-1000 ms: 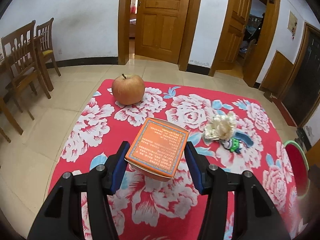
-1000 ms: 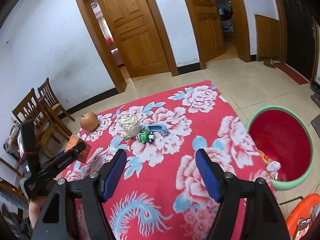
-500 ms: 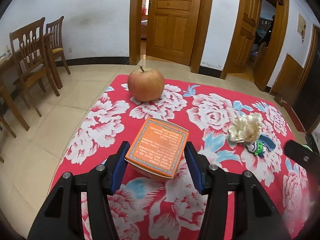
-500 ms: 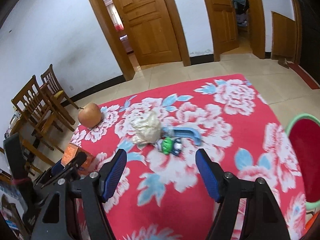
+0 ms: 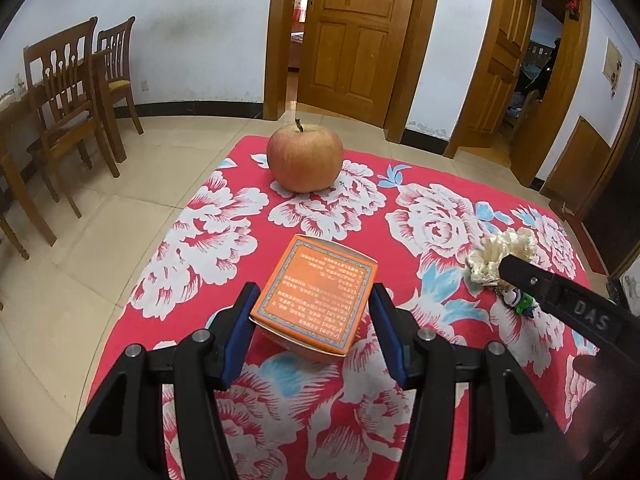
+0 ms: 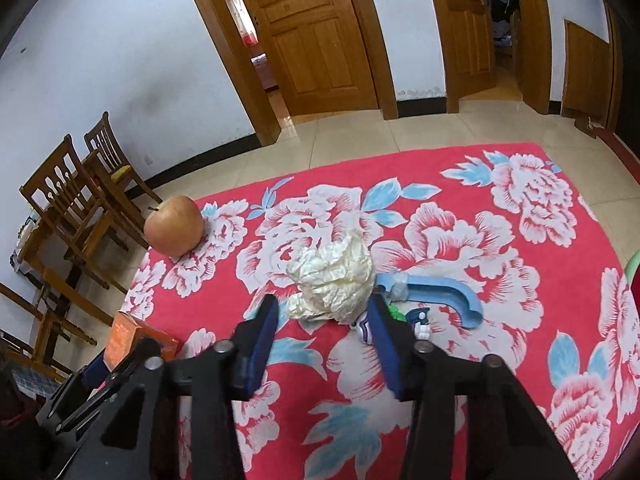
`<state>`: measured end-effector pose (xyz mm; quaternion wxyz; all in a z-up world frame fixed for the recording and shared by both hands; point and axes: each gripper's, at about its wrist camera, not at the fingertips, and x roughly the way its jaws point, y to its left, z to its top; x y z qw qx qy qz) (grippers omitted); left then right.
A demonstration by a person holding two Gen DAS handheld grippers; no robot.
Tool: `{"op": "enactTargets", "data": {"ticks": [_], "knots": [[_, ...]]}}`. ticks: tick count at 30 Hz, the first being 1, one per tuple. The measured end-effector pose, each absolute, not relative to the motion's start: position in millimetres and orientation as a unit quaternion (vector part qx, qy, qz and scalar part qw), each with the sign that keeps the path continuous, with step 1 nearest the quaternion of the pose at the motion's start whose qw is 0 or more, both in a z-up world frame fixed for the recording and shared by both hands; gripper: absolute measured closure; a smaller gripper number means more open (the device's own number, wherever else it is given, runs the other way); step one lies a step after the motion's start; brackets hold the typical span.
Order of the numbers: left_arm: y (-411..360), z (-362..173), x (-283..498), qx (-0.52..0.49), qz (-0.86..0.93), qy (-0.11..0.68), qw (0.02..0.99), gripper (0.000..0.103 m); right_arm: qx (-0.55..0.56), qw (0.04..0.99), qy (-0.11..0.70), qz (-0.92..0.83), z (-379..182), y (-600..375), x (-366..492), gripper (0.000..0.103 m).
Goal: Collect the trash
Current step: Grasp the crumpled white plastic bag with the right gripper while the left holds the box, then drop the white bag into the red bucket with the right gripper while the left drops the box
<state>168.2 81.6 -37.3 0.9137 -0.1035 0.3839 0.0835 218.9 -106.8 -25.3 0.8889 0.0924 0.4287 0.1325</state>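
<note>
My left gripper has its jaws pinching the orange box at the middle of the flowered cloth – an apple sits at 12 o'clock. My right gripper holds its jaws spread, flanking the crumpled paper – apparently not gripping it
</note>
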Motion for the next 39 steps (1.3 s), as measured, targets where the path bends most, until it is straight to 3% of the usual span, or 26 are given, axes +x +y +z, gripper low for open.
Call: {"op": "enactTargets", "data": {"ticks": [4,7,39], "knots": [[81.1,-37.4,167.6,-0.103,0.083,0.384,0.914,0.047,0.087,0.887,0.434,0.127,-30.2,-106.4,220.5,0.084],[81.1,-37.5,167.7,-0.104,0.082,0.385,0.913,0.047,0.084,0.889,0.432,0.126,-30.5,-108.7,218.3,0.091],[71.7,-35.9,163.3,-0.106,0.058,0.387,0.914,0.047,0.092,0.940,0.315,0.093,49.7,-199.2,108.5,0.092]]}}
